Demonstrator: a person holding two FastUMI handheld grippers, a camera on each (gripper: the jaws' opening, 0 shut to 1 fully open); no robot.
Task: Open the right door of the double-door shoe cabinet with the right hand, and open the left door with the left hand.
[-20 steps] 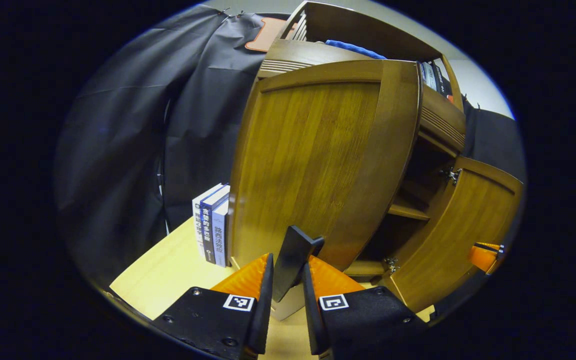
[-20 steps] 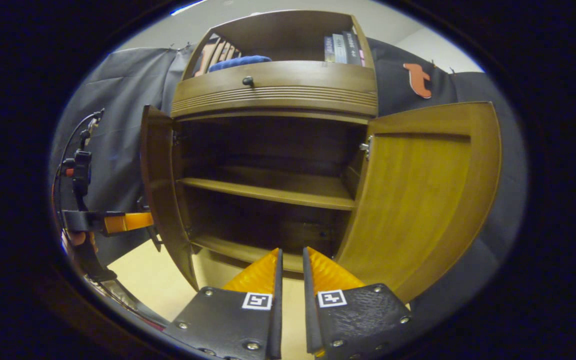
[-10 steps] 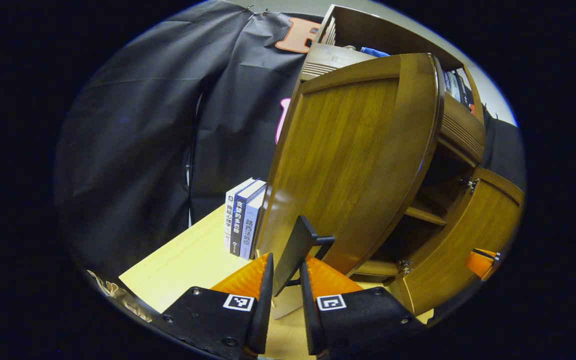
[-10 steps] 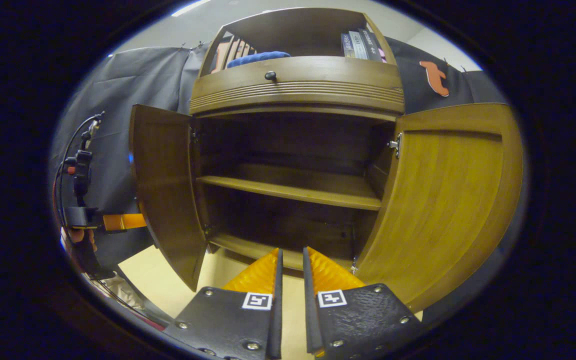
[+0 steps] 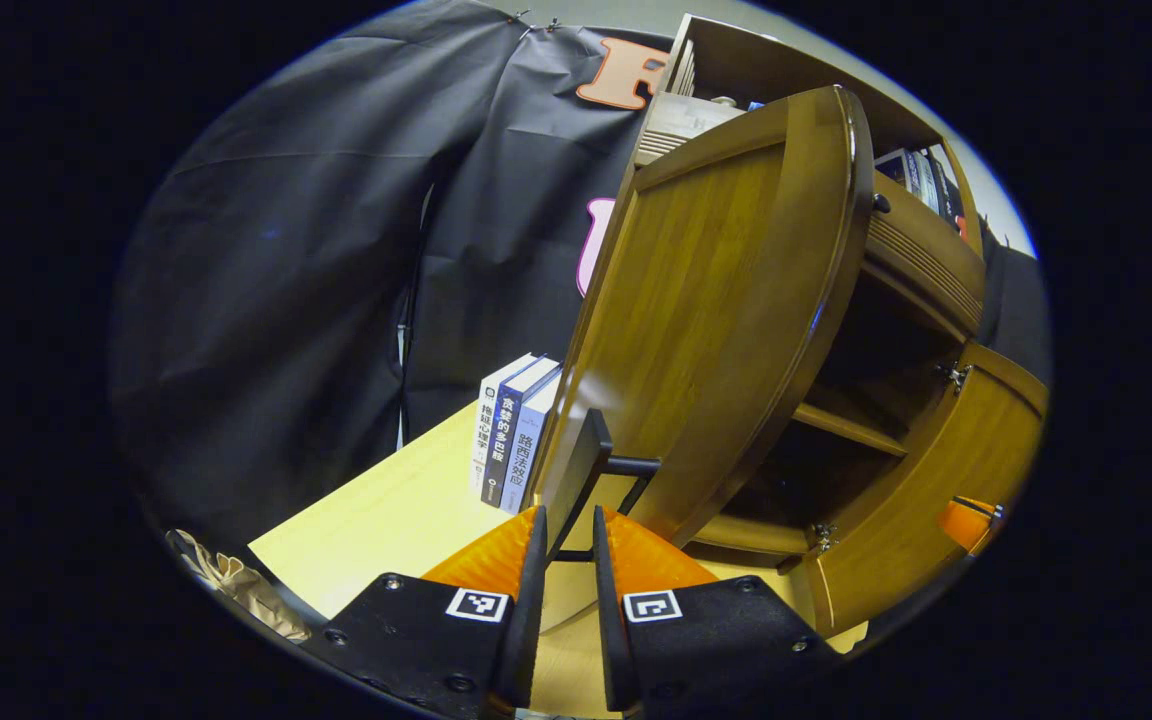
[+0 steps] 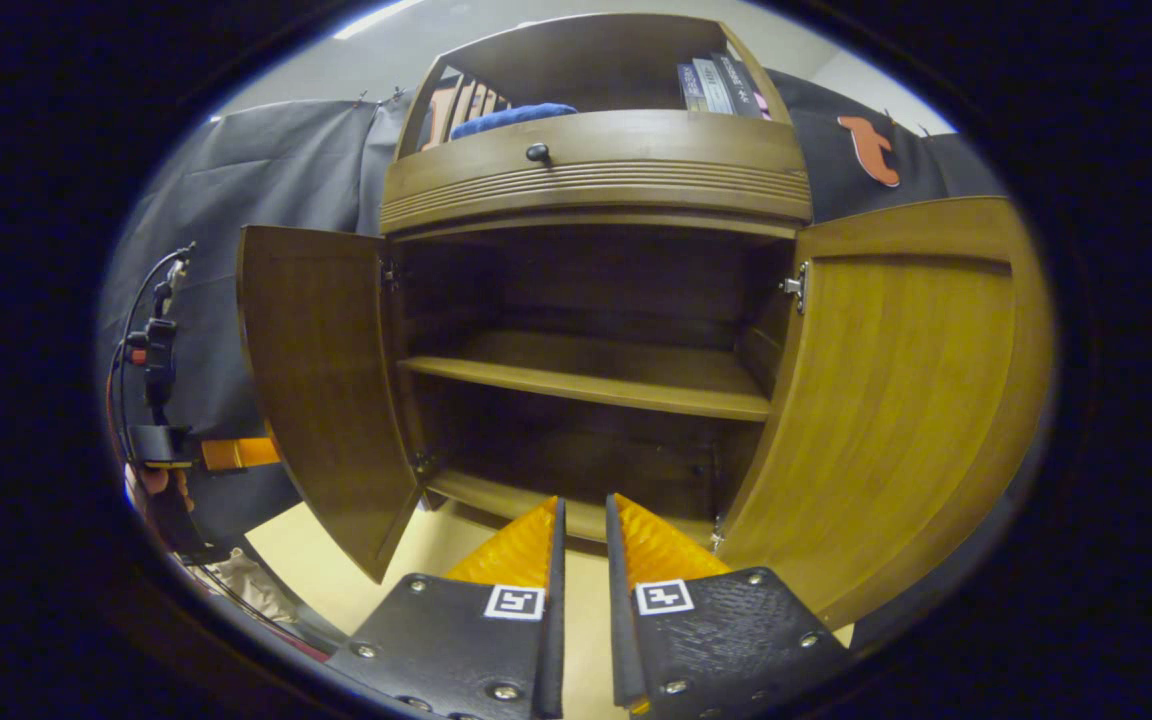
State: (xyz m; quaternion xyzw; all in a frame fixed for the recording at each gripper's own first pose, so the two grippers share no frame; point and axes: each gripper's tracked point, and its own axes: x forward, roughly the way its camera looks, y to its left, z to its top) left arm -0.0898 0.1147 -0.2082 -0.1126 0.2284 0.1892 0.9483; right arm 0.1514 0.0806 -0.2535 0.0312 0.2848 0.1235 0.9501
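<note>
The wooden shoe cabinet (image 6: 596, 190) stands with both doors swung outward. In the left gripper view, my left gripper (image 5: 564, 522) is shut on the dark handle (image 5: 576, 470) at the lower edge of the left door (image 5: 716, 300). The right door (image 5: 936, 480) hangs open at the far right of that view. In the right gripper view, the left door (image 6: 321, 390) and the right door (image 6: 906, 400) flank the dark interior and its shelf (image 6: 596, 380). My right gripper (image 6: 581, 512) is shut on nothing, low before the cabinet's bottom edge. The left gripper (image 6: 226, 453) shows behind the left door.
Three books (image 5: 511, 440) stand upright on the light table (image 5: 386, 520) just left of the left door. Above the doors is a drawer with a round knob (image 6: 537, 153). The top shelf holds books (image 6: 721, 85) and a blue cloth (image 6: 511, 118). A hand (image 6: 151, 482) holds the left gripper.
The left door has swung further outward with my left gripper holding its handle. The right gripper has drifted slightly and stays shut; the right door has not moved.
</note>
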